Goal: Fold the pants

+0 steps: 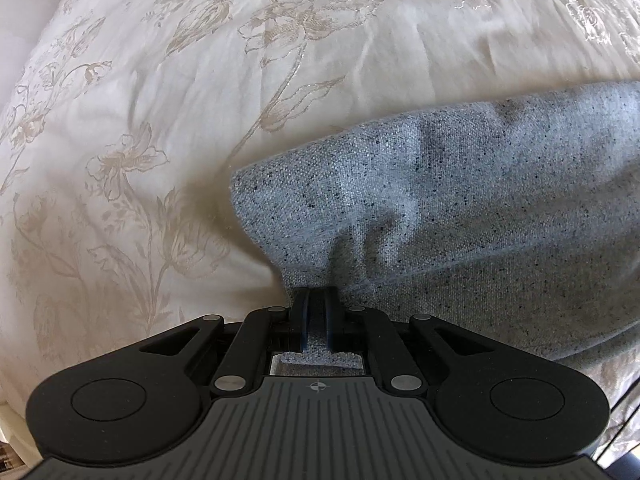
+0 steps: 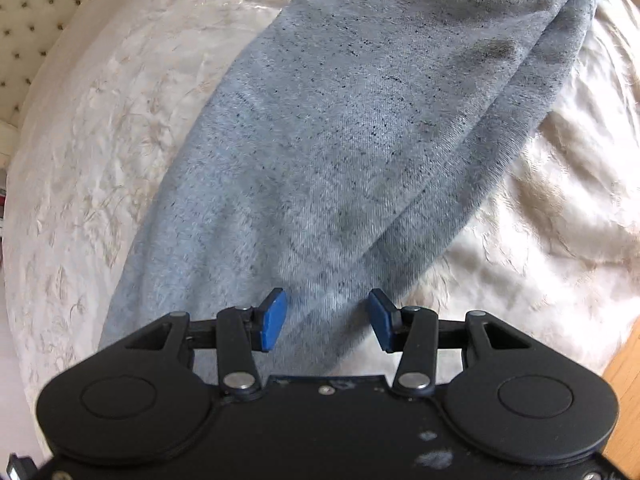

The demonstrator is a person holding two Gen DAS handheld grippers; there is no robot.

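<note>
The pants (image 1: 460, 200) are grey speckled knit fabric lying on a cream floral bedspread (image 1: 140, 140). My left gripper (image 1: 319, 300) is shut on a pinched edge of the pants near their left corner, with a bit of cloth poking back between the fingers. In the right wrist view the pants (image 2: 340, 120) stretch away as a long band toward the upper right. My right gripper (image 2: 327, 312) is open, its blue pads (image 2: 273, 319) spread over the near end of the cloth without gripping it.
The bedspread (image 2: 80, 140) surrounds the pants on both sides. A tufted headboard (image 2: 28, 20) shows at the upper left of the right wrist view. A wooden floor (image 2: 624, 380) shows at the lower right, past the bed's edge.
</note>
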